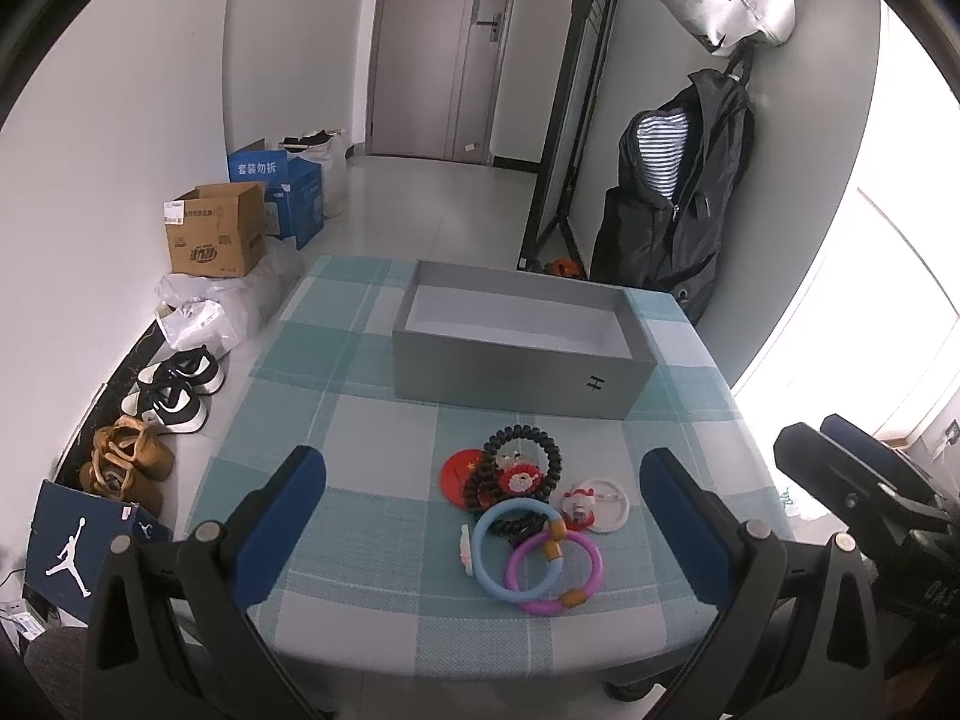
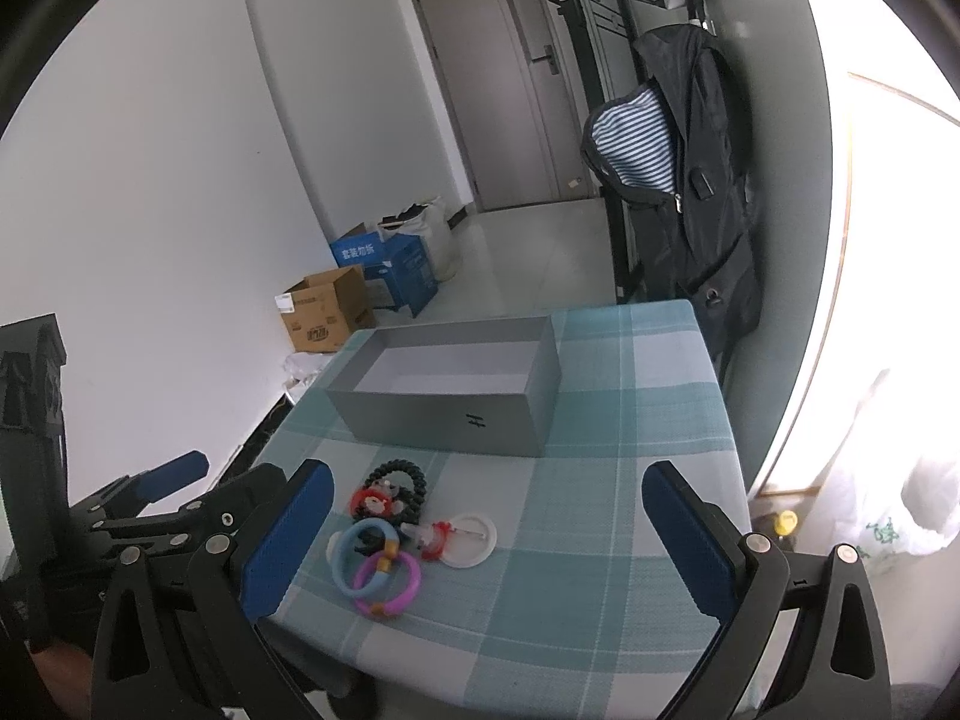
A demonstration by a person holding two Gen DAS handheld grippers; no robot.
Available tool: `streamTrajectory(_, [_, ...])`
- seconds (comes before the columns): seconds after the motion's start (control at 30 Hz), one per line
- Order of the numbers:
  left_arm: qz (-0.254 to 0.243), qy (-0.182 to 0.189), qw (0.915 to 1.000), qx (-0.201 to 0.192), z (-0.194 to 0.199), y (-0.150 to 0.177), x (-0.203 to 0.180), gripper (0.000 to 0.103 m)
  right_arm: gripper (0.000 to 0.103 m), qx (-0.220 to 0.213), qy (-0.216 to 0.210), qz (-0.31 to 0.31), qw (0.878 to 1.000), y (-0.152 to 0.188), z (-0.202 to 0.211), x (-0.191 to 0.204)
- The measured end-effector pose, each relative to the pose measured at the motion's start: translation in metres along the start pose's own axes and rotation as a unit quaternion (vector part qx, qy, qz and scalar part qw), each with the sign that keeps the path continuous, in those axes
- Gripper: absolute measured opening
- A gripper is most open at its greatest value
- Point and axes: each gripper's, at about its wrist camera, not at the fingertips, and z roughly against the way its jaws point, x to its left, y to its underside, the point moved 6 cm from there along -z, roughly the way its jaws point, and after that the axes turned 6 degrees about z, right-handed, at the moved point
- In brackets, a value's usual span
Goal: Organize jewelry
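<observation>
A heap of jewelry lies on the checked tablecloth (image 1: 372, 546): a blue bangle (image 1: 487, 564), a purple bangle (image 1: 591, 576), a black coil bracelet (image 1: 555, 456), a red disc (image 1: 453, 471) and a white round badge (image 1: 612, 516). Behind the heap stands an open grey box (image 1: 510, 372) with a white floor. My left gripper (image 1: 483, 516) is open, hovering just before the heap. My right gripper (image 2: 489, 531) is open too, with the white badge (image 2: 474, 543) between its fingers' line and the bangles (image 2: 384, 582) toward its left finger. The grey box (image 2: 444, 414) sits beyond.
The other gripper shows at each view's edge (image 1: 852, 480) (image 2: 156, 504). Left of the table on the floor are shoes (image 1: 174, 390), cardboard boxes (image 1: 216, 234) and a blue shoebox (image 1: 78, 552). A dark jacket (image 1: 678, 198) hangs at the right, near a bright window.
</observation>
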Motion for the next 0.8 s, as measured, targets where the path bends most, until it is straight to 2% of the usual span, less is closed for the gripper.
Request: streamTrajectory(0.8, [0.002, 0.008, 0.9999, 0.01, -0.0043, 0.002, -0.0038, 0.101, 0.103, -0.003, 0.002, -0.002, 1.0, -0.0007, 0.0025, -0.0031])
